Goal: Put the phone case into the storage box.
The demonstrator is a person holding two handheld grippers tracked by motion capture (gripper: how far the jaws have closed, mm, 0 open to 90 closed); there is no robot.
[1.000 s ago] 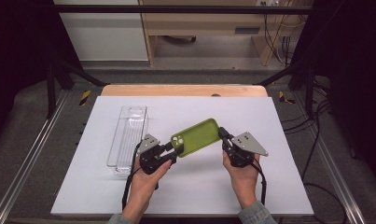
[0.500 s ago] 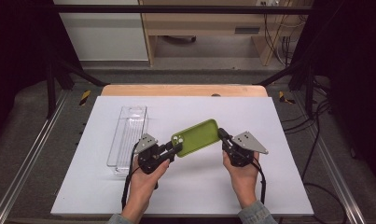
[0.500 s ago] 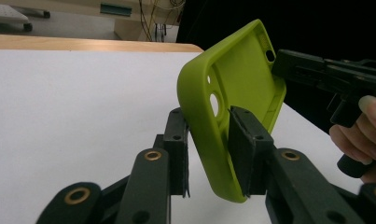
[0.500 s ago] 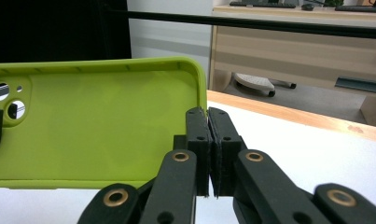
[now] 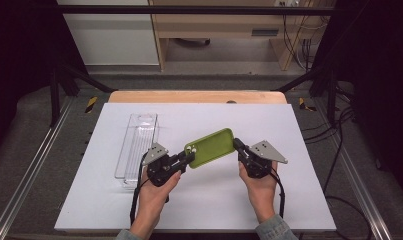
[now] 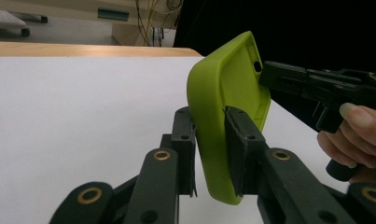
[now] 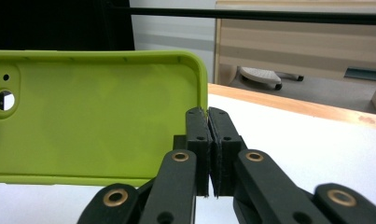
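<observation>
Above the table (image 5: 309,200), I kept the green phone case (image 5: 211,147) gripped by my right tool (image 5: 237,146) while my left tool (image 5: 189,159), just closing, clamped its camera end, so both shared it.

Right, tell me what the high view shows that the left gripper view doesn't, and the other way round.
High view alone: the clear tray lying left of the left gripper, and both forearms coming in from below. Left gripper view alone: its pads set on either side of the green case's edge, the jaws having just been closing on it, and fingertips on the right gripper. Both: the case held off the white table between the two grippers.
</observation>
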